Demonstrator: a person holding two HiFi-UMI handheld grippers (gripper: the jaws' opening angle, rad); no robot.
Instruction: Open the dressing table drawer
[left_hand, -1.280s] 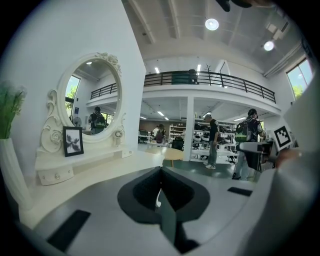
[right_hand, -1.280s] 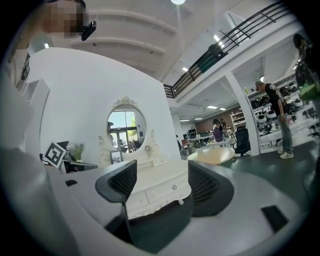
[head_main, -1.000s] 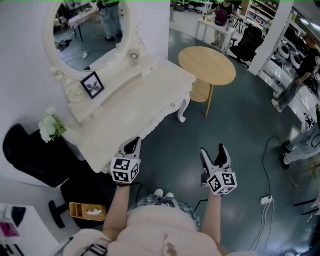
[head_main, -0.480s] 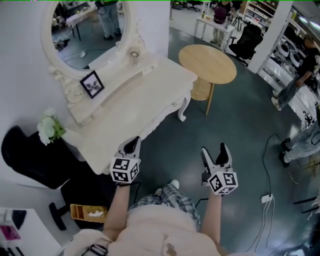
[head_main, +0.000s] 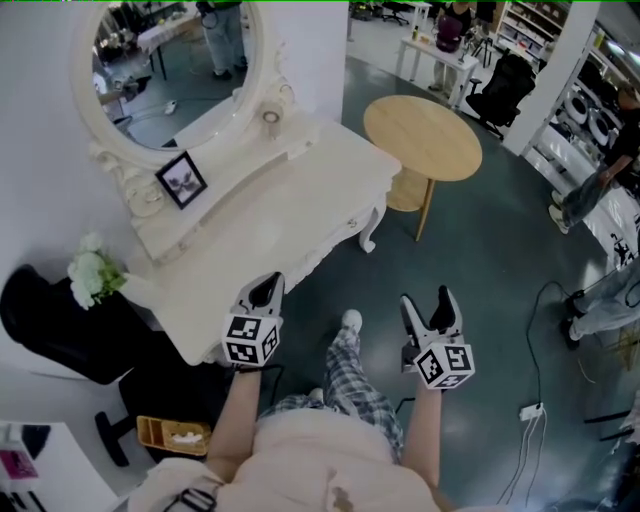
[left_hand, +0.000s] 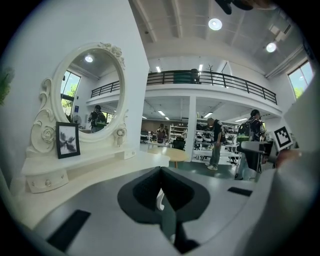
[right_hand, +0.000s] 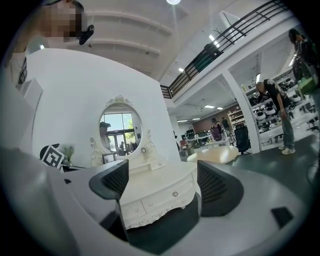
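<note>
**A:** Where is the drawer in all this?

**B:** In the front of the white dressing table (head_main: 285, 200), under the top. The right gripper view shows it best: the drawer (right_hand: 167, 196) has a small round knob (right_hand: 175, 194) and sits flush with the front, closed. A second drawer front (right_hand: 132, 210) lies to its left.

**A:** And the right gripper?

**B:** The right gripper (right_hand: 162, 187) has its jaws spread wide with nothing in them. The drawer shows in the gap between the two fingers (right_hand: 112, 182), but only as background, well apart from them. In the head view the right gripper (head_main: 428, 302) hangs over the dark floor, off to the right of the table.

**A:** The left one?

**B:** The left gripper (left_hand: 160, 195) has its jaws drawn almost together. Only a thin slit is left, with a sliver of white showing through it, and it grips nothing. From the head view the left gripper (head_main: 265, 284) is right at the table's front edge, toward the left end. I cannot tell whether it touches.

**A:** What else is there?

**B:** An oval mirror (head_main: 170, 60) and a small framed picture (head_main: 181, 178) stand at the back of the table. A round wooden table (head_main: 422, 135) stands beyond its right end, and white flowers (head_main: 90, 275) stand near its left end
</note>
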